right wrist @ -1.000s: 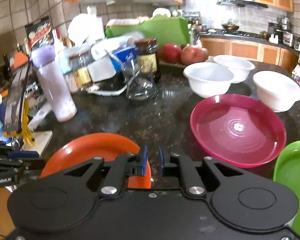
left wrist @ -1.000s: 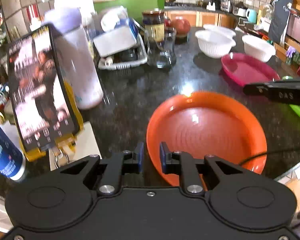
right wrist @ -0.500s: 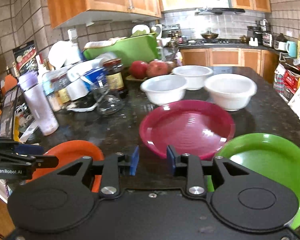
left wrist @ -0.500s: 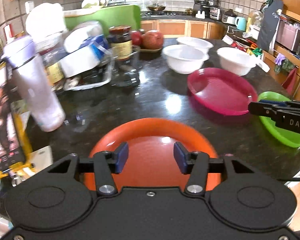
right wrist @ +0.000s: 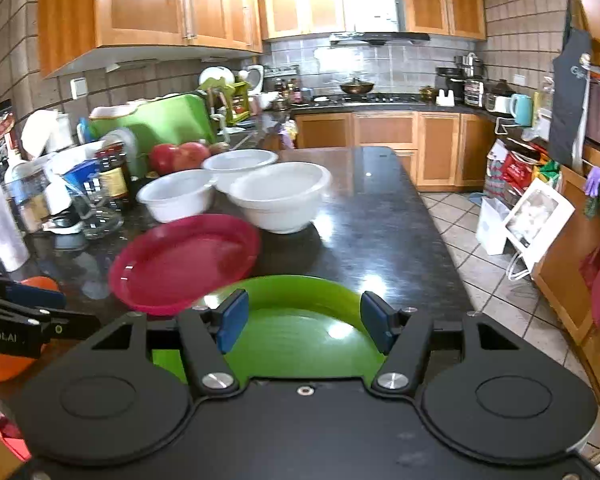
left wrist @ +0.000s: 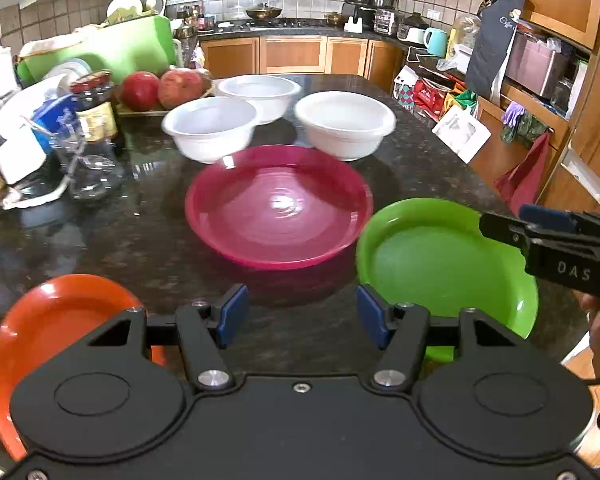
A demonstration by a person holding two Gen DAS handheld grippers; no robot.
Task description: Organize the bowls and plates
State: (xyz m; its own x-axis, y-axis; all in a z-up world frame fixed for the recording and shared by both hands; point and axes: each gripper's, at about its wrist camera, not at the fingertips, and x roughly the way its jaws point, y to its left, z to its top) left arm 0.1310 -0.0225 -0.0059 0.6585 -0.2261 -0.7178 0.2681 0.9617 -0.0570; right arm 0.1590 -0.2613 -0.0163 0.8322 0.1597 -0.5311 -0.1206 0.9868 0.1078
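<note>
The left gripper (left wrist: 298, 316) hangs with its blue pads spread apart, its jaws having just been opening, and nothing sits between them; below lies bare speckled dark stone countertop (left wrist: 140, 236). The right gripper (right wrist: 302, 318) is likewise released, its jaws having just been opening too, and its pads frame the far rim of the green plate (right wrist: 296, 332) without touching it. From the left view, a glossy orange plate (left wrist: 56, 320) lies at the near left, partly hidden behind the gripper body, the green plate at the near right, and a shallow, round magenta plate (left wrist: 278, 208) between and just beyond them, apart from both. Behind it stand three smooth white bowls (left wrist: 210, 128), close together. To the left crowd a dark-lidded jar (left wrist: 96, 108), a clear glass pitcher (left wrist: 90, 164) and two red apples (left wrist: 160, 88), beside the bowls. The plates look plastic, with faint concentric rings catching the light.
</note>
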